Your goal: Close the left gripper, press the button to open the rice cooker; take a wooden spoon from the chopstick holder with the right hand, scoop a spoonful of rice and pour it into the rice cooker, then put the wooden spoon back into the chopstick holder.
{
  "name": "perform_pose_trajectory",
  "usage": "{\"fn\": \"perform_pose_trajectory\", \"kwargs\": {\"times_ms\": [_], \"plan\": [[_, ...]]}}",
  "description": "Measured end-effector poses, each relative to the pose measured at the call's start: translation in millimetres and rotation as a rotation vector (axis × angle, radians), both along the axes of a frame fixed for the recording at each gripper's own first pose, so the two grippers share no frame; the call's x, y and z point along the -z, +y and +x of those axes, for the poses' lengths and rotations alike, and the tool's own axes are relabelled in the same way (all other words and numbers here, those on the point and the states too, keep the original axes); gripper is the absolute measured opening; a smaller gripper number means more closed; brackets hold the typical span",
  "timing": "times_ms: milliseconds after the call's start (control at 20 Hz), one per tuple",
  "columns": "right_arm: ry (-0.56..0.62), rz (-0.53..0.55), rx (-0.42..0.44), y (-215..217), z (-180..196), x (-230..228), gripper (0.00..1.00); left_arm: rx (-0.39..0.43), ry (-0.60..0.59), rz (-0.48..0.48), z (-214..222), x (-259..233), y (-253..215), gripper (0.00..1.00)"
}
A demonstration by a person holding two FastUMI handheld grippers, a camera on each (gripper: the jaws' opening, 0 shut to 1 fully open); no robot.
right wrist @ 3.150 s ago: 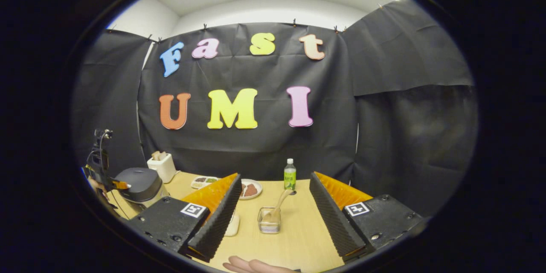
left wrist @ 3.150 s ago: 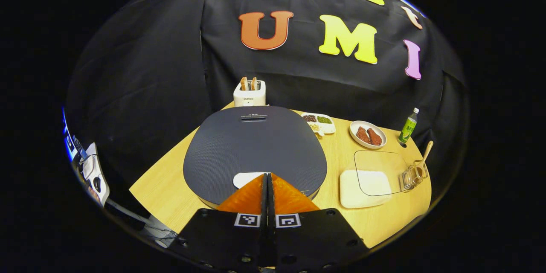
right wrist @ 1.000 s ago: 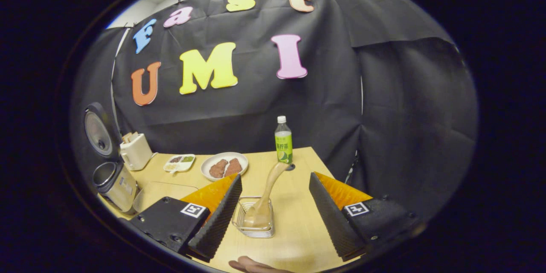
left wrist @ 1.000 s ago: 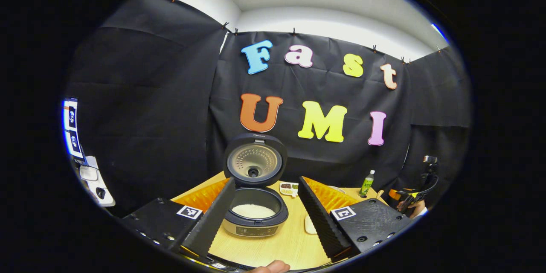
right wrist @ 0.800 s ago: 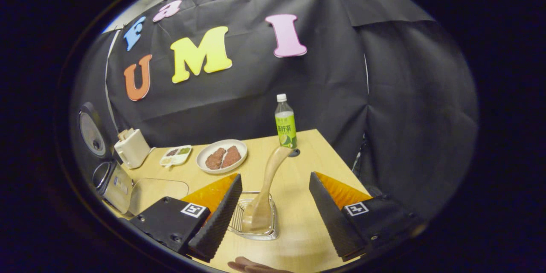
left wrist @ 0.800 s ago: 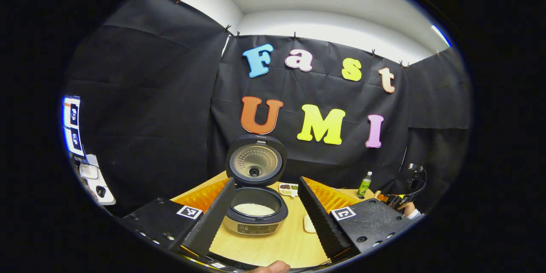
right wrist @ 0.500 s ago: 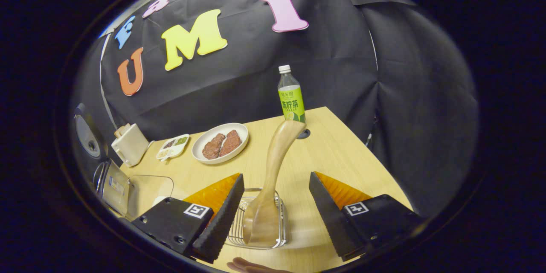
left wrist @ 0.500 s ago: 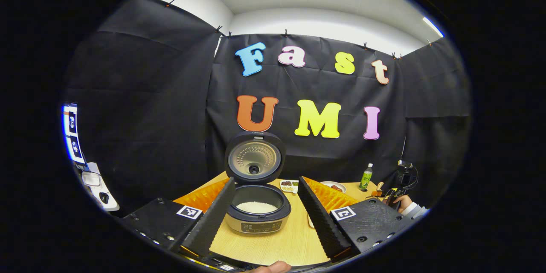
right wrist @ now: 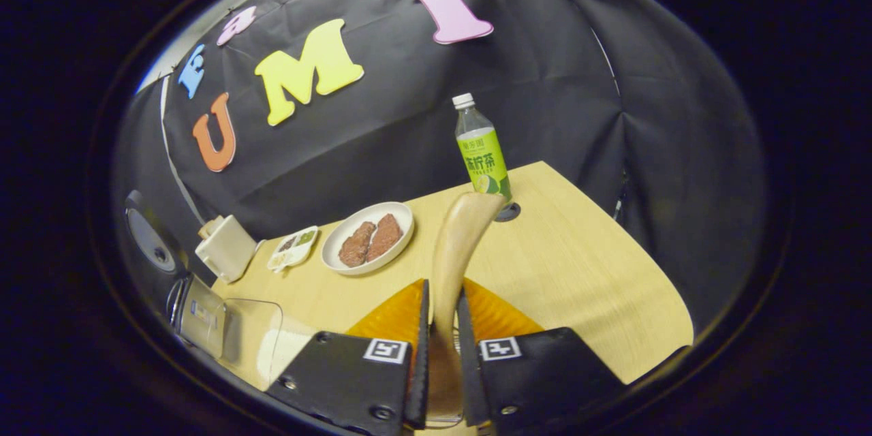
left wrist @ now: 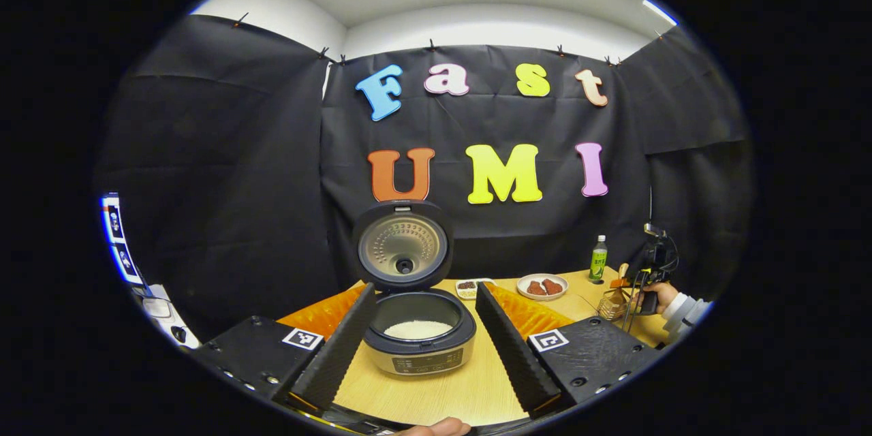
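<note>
We see bare surface at right of the frame, bottle behind the spoon handle, plate left of it, cooker's raised lid over its open pot.

Left gripper with black screw-studded housings, square black-and-white tags, ribbed fingers, right gripper built alike, far hand in what looks like a white sleeve, dark cable above
</note>
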State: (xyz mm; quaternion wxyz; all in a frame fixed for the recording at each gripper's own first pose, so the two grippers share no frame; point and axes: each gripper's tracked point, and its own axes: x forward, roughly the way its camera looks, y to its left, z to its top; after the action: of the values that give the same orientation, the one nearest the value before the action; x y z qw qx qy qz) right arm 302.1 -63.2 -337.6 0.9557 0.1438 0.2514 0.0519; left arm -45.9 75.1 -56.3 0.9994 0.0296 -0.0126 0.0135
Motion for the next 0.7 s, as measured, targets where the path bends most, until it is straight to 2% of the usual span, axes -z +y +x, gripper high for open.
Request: {"fn": "perform_pose_trajectory", "kwargs": {"times_ms": [100,150,350,450,700], "plan": [[-0.002,-0.005,-0.043,3.4,0.5,-1.4,0.19,0.016,-0.018,-0.006,-0.7,-2.2,-4.5,0.94],[-0.002,0.002,-0.044,2.7,-0.4,-2.5,0.21,0.028,-0.013,-0.013,-2.1,0.4,-7.7,0.94],[-0.025,0.024,-0.009,-0.5,-5.9,-9.1,0.17,0.037,0.008,-0.033,-4.4,11.7,-10.7,0.94],[-0.071,-0.013,-0.027,2.2,-10.5,-18.7,0.12,0.035,0.015,-0.021,-6.5,14.3,-10.5,0.94],[-0.227,-0.078,-0.021,6.5,-27.3,-72.4,0.1,0.061,0.016,-0.026,-11.6,19.2,-14.1,0.94]]}}
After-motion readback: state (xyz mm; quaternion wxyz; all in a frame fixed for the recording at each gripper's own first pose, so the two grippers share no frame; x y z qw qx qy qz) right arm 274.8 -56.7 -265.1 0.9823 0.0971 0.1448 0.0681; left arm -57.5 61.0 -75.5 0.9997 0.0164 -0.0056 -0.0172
